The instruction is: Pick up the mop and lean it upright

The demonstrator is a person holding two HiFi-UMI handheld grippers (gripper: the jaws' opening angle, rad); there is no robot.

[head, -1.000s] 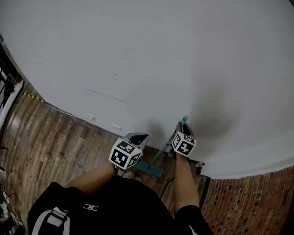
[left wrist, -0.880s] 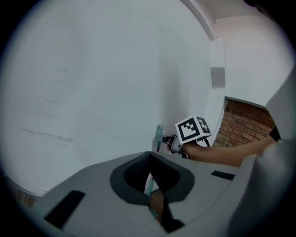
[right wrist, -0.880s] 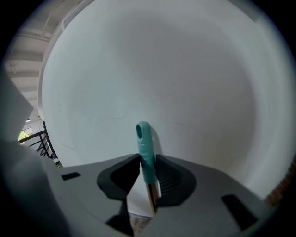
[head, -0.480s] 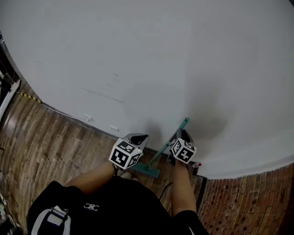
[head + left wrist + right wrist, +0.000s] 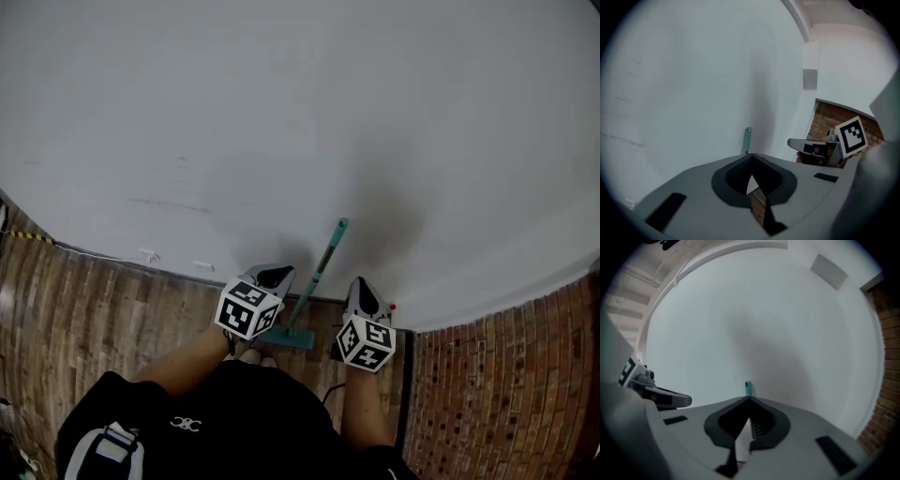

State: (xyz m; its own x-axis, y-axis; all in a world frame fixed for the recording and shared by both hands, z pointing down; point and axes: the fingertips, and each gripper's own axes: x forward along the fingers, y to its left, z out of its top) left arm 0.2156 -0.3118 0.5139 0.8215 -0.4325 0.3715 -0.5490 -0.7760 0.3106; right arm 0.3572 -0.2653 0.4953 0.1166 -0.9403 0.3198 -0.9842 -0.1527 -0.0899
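Teal mop (image 5: 319,274): leans upright on the white wall (image 5: 281,112), head on the wooden floor (image 5: 94,300), between the grippers.
Left gripper (image 5: 274,276): jaws together, empty.
Right gripper (image 5: 361,287): jaws just closed, nothing between.

mop (image 5: 319,277) — against wall (image 5: 281,112) | between left tongs (image 5: 272,276) and right tongs (image 5: 362,292)

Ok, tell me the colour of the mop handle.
Teal. The mop handle shows best in the head view, set against the white wall.
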